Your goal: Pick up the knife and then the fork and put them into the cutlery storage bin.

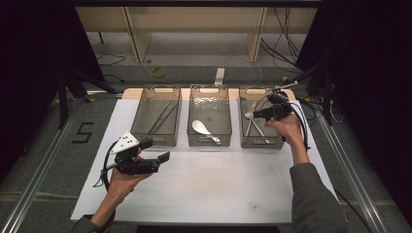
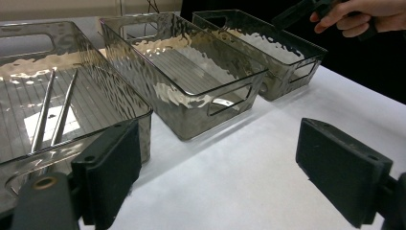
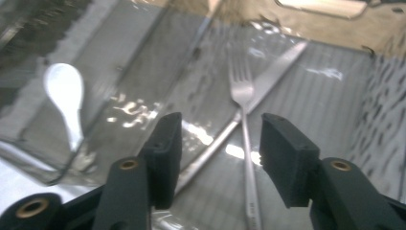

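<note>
Left gripper (image 1: 154, 150): nearest the person, held above the white tabletop (image 1: 204, 189) in front of the trays; jaws wide apart, nothing between them.
Left tray (image 1: 156, 116): clear plastic, holds two thin metal chopsticks (image 2: 52, 112) lying side by side.
Middle tray (image 1: 209, 115): holds a white spoon (image 1: 200, 127), bowl toward the far end.
Right tray (image 1: 260, 124): holds the fork (image 3: 243, 96) and the knife (image 3: 268, 76); fork lies across the knife, touching it.
Right gripper (image 3: 218, 143): over the right tray, pointing down at the fork; jaws parted, nothing clamped, fork handle seen below the gap.
Floor beyond: cables, a shelf unit.
</note>
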Demonstrator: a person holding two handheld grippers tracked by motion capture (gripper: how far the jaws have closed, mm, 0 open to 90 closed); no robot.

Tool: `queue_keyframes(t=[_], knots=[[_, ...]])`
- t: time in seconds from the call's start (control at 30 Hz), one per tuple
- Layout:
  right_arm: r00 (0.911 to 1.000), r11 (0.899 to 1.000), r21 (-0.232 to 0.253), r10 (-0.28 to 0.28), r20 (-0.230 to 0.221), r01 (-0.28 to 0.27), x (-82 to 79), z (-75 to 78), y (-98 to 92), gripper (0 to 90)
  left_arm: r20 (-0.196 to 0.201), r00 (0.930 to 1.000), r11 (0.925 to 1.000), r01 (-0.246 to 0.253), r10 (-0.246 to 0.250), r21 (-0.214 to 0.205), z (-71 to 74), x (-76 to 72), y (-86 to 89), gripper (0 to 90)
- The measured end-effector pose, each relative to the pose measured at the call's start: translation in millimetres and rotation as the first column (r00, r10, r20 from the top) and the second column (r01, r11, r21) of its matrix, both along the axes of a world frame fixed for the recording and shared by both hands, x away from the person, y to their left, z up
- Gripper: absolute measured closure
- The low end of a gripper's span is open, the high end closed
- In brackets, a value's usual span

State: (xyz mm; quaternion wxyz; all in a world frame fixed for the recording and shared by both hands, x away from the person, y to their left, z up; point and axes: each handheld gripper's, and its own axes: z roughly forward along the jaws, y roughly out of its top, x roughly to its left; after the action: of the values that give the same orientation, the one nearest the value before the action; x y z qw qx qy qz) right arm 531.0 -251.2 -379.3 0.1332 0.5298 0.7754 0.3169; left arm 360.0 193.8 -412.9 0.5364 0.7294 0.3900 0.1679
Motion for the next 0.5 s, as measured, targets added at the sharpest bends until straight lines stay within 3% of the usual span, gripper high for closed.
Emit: queue_keyframes(t=[0.27,0.5], knots=[[0.9935,0.996,0.043,0.075,0.085,-0.079,-34.1,9.4,13.6,40.4,0.000,1.0000,1.0000,0.002,-0.002,-0.004,0.1,-0.3,-0.4,15.1],[0.9779,0.986,0.094,0.117,0.174,-0.134,-64.9,11.9,29.4,37.2,-0.001,1.0000,0.9998,0.007,-0.007,-0.017,0.3,-0.3,0.3,15.1]])
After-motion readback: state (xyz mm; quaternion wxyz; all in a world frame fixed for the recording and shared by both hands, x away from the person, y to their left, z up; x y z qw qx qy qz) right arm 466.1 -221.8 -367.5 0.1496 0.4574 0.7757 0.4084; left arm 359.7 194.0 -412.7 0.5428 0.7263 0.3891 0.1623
